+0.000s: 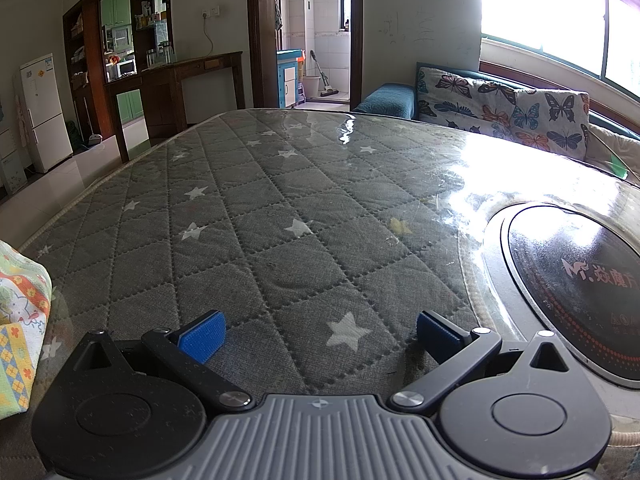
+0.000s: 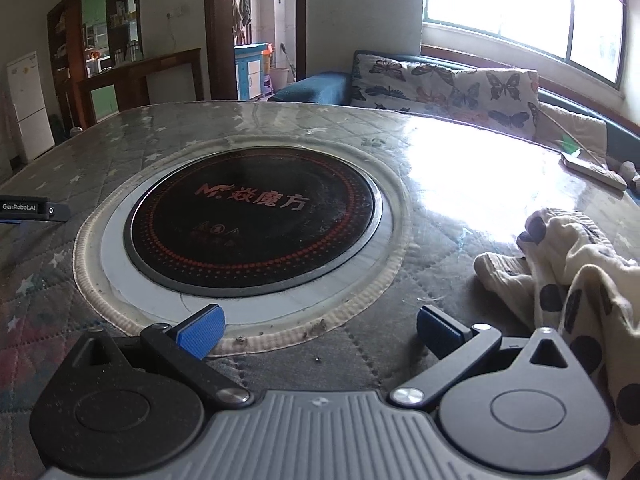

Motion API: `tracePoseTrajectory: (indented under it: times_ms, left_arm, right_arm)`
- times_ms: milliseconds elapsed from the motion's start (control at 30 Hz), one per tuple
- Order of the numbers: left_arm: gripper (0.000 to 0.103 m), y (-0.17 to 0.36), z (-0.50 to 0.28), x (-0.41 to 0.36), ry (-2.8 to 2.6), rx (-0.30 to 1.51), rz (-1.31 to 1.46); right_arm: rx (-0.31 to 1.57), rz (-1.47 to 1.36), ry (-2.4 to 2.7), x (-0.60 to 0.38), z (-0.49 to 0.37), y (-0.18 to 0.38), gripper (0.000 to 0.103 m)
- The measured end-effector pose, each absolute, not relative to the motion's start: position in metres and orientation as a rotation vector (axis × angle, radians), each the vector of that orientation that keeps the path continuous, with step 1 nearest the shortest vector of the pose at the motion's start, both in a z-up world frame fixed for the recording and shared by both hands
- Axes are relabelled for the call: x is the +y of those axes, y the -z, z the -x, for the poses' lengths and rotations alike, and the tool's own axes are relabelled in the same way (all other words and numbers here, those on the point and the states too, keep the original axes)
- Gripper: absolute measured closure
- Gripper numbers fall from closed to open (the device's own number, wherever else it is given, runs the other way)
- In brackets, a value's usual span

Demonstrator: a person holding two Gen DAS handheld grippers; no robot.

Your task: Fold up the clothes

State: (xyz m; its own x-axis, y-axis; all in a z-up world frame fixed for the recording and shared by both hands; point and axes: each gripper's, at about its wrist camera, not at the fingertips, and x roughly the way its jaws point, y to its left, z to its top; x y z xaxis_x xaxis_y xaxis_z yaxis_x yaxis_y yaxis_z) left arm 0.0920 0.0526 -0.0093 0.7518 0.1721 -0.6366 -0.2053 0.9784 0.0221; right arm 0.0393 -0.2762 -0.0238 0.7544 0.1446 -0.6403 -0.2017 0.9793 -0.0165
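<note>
Fingers of the left gripper [image 1: 320,332] and right gripper [image 2: 320,330] are spread wide, holding nothing. A polka-dot garment [image 2: 576,280] lies just right of the right gripper.

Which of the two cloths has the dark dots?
The cream cloth right of the right gripper; the one beside the left gripper is a colourful cartoon print.

The right gripper [image 2: 318,330] is seen with jaws spread wide and nothing held between the blue pads [image 2: 202,332]. It is positioned over the quilted table cover [image 2: 380,352], just short of the round black hotplate [image 2: 252,220] set into the table. A cream garment [image 2: 576,280] with dark dots is crumpled at the right edge, apart from the jaws. A butterfly-print cushion [image 2: 440,84] is noted beyond the table.
</note>
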Motion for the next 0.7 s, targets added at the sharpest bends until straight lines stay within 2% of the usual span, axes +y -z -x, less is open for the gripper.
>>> tracePoseTrajectory:
  times_ms: [700]
  left_arm:
    - [0.000, 0.009, -0.092, 0.053, -0.206, 0.690, 0.050]
  right_arm:
    - [0.699, 0.113, -0.132, -0.264, -0.064, 0.026, 0.000]
